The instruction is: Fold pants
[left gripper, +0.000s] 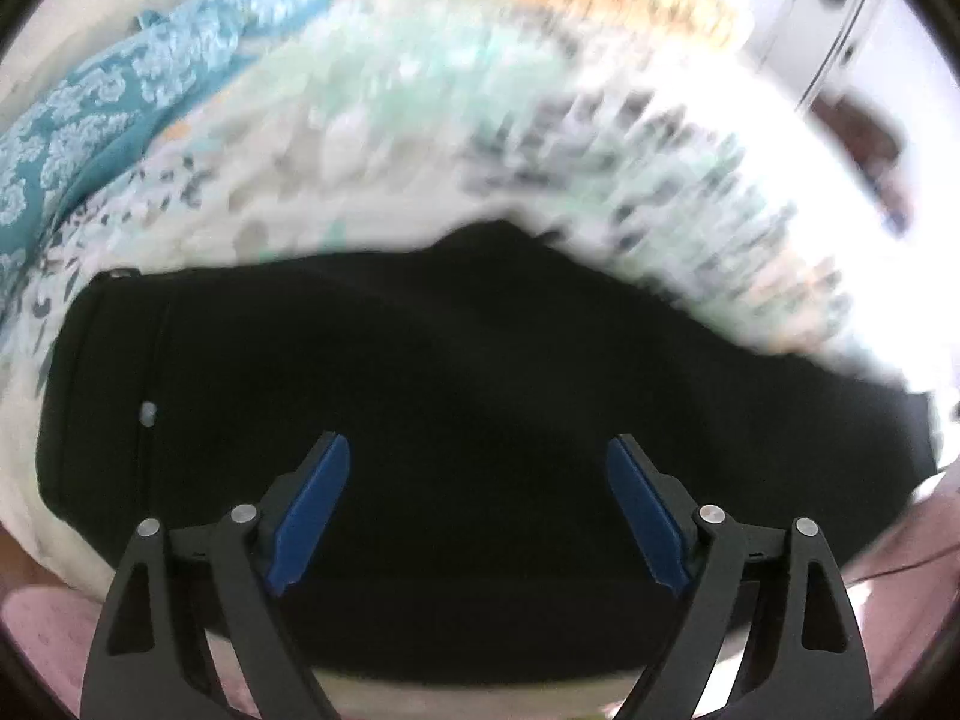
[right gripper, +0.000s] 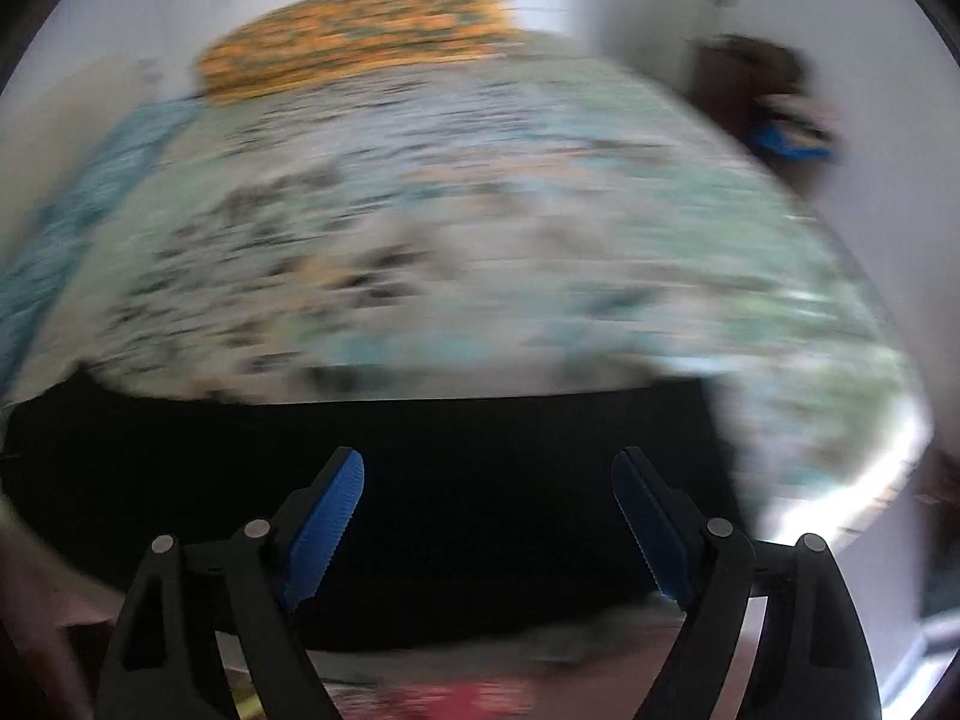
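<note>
Black pants (left gripper: 450, 372) lie spread across a bed with a floral sheet (left gripper: 384, 120), the waistband with a small button at the left in the left wrist view. My left gripper (left gripper: 478, 450) is open above the pants, nothing between its blue pads (left gripper: 312, 504). In the right wrist view the pants (right gripper: 420, 480) lie as a dark band near the bed's front edge. My right gripper (right gripper: 489, 468) is open over them, holding nothing. Both views are blurred by motion.
A teal patterned cloth (left gripper: 90, 114) lies at the bed's left side. An orange patterned pillow (right gripper: 354, 30) sits at the far end. White wall and a door (left gripper: 840, 12) stand beyond the bed. Dark furniture (right gripper: 762, 90) stands at the right.
</note>
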{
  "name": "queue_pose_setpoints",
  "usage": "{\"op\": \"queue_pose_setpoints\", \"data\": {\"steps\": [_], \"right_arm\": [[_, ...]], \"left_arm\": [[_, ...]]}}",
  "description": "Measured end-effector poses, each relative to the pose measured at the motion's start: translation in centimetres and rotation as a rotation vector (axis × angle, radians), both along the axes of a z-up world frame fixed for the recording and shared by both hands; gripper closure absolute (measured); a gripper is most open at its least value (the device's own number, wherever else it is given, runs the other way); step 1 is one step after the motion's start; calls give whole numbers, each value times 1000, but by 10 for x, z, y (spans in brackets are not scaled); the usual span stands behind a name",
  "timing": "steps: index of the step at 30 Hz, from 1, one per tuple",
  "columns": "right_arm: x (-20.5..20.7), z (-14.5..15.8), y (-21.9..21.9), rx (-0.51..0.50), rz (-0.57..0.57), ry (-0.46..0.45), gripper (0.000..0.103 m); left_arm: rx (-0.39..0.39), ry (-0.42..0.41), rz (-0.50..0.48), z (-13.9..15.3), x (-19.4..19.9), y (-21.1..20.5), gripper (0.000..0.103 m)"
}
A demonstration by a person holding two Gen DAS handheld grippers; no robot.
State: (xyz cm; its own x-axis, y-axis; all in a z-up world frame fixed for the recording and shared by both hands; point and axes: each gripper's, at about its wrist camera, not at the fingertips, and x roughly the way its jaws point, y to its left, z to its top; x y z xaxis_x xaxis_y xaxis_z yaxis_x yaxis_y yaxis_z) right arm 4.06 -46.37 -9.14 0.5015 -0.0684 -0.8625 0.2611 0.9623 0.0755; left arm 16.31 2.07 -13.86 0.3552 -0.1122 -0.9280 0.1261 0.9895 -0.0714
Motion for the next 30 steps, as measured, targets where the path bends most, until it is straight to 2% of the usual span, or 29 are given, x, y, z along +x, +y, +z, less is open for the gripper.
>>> {"op": "queue_pose_setpoints", "data": {"steps": [1,2,3,4,6,7,12,14,16,18,20,21,22,23,26,30], "right_arm": [[5,-9,13,51,19,-1,18],[9,-21,29,111,45,7,18],[14,-36,41,152,73,33,18],[16,-48,50,154,91,68,18],[16,-71,61,135,117,148,18],[15,-83,62,128,119,197,18],[13,-85,59,134,123,181,12],[12,-86,65,108,141,174,5],[12,-92,76,38,184,191,0],[14,-96,88,-40,209,212,0],[12,-97,92,-68,207,208,0],[13,-97,88,-55,201,202,0],[14,-98,86,-44,197,198,0],[13,-99,85,-34,194,194,0],[13,-100,84,-38,187,184,0],[16,-101,88,-55,188,176,0]], "left_arm": [[67,99,-7,-22,1,0,26],[106,151,-13,-32,-5,3,26],[118,152,-28,-35,-14,6,26],[129,123,-50,-31,-25,9,23],[181,141,-51,-27,-38,16,20],[172,138,-31,-19,-41,23,20],[66,40,0,11,-24,23,18],[35,2,-15,14,2,7,16],[6,-32,-26,8,31,-5,15],[39,-27,15,-9,59,-9,15],[60,27,92,-33,83,-5,15],[58,42,125,-39,84,-4,12],[50,23,144,-42,88,-2,4],[78,-14,151,-39,90,-5,3],[129,-12,136,-36,86,-12,3],[82,-29,154,-17,56,-3,5]]}}
